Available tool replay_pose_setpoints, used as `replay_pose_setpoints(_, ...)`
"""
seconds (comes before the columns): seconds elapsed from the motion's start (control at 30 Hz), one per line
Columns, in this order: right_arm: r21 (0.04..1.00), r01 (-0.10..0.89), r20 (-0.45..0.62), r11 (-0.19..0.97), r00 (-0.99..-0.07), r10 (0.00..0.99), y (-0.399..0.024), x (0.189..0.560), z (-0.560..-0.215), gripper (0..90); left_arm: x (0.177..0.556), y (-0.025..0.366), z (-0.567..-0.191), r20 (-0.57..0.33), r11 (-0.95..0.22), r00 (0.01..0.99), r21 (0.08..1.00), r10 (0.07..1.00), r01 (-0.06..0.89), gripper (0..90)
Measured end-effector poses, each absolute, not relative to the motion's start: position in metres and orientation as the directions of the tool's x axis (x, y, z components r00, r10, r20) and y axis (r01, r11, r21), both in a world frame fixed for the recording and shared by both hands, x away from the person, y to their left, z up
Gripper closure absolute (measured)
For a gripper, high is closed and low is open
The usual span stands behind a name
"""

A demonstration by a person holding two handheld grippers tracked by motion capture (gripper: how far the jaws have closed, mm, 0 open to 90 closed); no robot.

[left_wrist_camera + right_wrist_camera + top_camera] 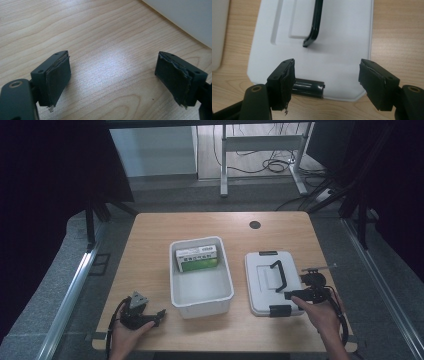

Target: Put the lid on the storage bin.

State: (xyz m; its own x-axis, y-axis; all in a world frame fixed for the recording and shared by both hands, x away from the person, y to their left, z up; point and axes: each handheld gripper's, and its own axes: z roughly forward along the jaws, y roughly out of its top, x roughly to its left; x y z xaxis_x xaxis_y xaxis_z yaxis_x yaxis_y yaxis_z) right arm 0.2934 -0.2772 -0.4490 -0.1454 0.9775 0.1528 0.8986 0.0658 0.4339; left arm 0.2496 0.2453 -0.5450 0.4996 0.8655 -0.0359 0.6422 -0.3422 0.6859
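A white bin (172, 285) stands mid-table with a green and white box (197, 257) lying at its far end. To its right lies a white lid (262, 287) with a black handle (279, 275) and a black latch (280, 310) on its near edge. My right gripper (295, 292) hovers open over the lid's near right corner. In the right gripper view the gripper (327, 63) spans the lid (342, 37), with the latch (308, 88) by its left jaw and the handle (315, 22) beyond. My left gripper (157, 316) is open near the bin's front left corner. In its own view the left gripper (113, 58) is over bare wood.
The bin's white wall (185, 17) crosses the top right of the left gripper view, and the bin (218, 30) edges the right gripper view's left. The wooden table (150, 235) has a round cable hole (255, 225) at the back. Desk legs and cables lie on the floor beyond.
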Motion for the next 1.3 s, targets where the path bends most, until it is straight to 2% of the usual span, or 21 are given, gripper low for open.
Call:
replay_pose_setpoints(0.63, 0.384, 0.921, 0.173, 0.07, -0.146, 0.974, -0.27, 0.332, -0.429, 30.2, 0.25, 0.246, -0.545, -0.037, -0.342, 0.499, 0.686, 0.866, 0.643, 13.2)
replay_pose_setpoints(1.3, 0.331, 0.937, 0.162, 0.111, -0.172, 0.972, -0.262, 0.361, -0.432, 35.5, 0.25, 0.246, -0.545, -0.037, -0.342, 0.5, 0.685, 0.865, 0.643, 13.0)
